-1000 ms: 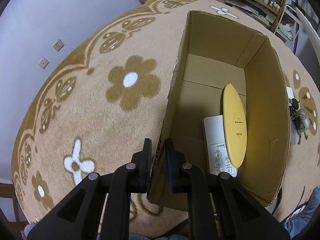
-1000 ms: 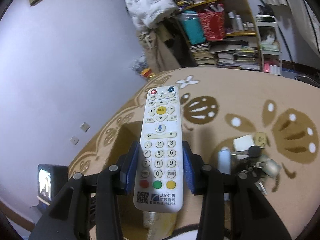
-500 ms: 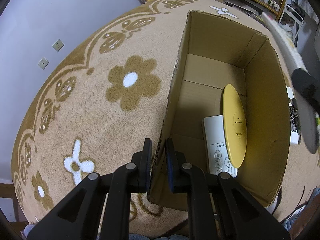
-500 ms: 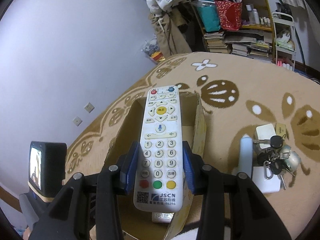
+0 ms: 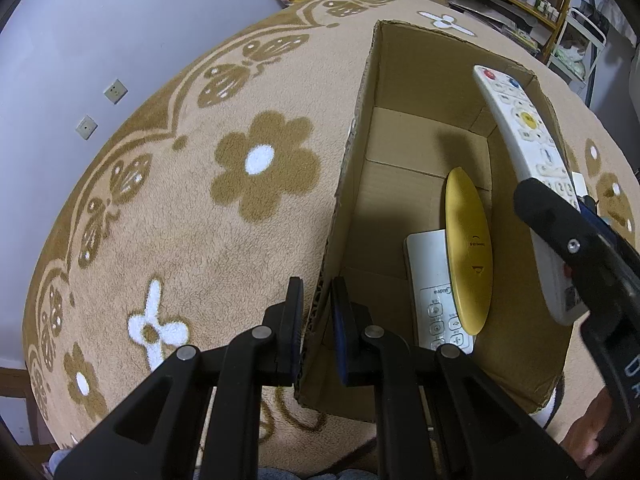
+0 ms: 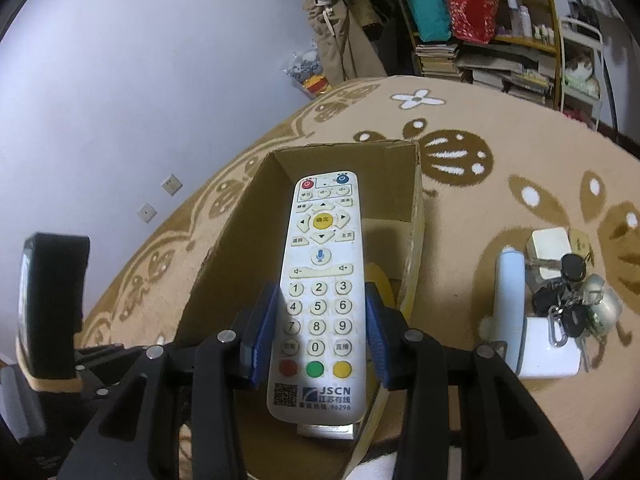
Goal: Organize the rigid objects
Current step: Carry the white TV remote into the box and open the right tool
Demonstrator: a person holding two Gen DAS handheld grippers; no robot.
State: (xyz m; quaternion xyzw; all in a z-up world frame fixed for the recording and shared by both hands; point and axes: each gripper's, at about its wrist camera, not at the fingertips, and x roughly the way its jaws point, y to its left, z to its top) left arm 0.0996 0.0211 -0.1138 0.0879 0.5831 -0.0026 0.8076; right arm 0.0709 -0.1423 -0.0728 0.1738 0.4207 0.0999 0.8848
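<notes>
Left gripper (image 5: pixel 316 320): low centre of the left wrist view, its jaws pinched together on the near left wall of the cardboard box (image 5: pixel 352 184), one finger outside, one inside.
Right gripper (image 6: pixel 320 332): bottom centre of the right wrist view, its blue pads pressed on both long edges of the white TV remote (image 6: pixel 320 292) at the number keys; in the left wrist view it enters from the right edge.
White TV remote, position: held above the open box, button side up, its far end with the red and blue keys reaching over the box's interior; in the left wrist view it slants across the box's right wall in the upper right of the frame.
Box: open-topped, standing on the tan flowered carpet (image 5: pixel 160 200), filling the centre and right of the left wrist view.
Box contents: a white air-conditioner remote (image 5: pixel 428 296) lying on the floor of the box toward its near right, and a yellow oval disc (image 5: pixel 468 252) leaning on edge over it.
Outside the box: at the right of the right wrist view, a bunch of keys (image 6: pixel 572 300), a pale blue tube (image 6: pixel 510 300) and small white blocks (image 6: pixel 548 244) lie close together on the carpet.
</notes>
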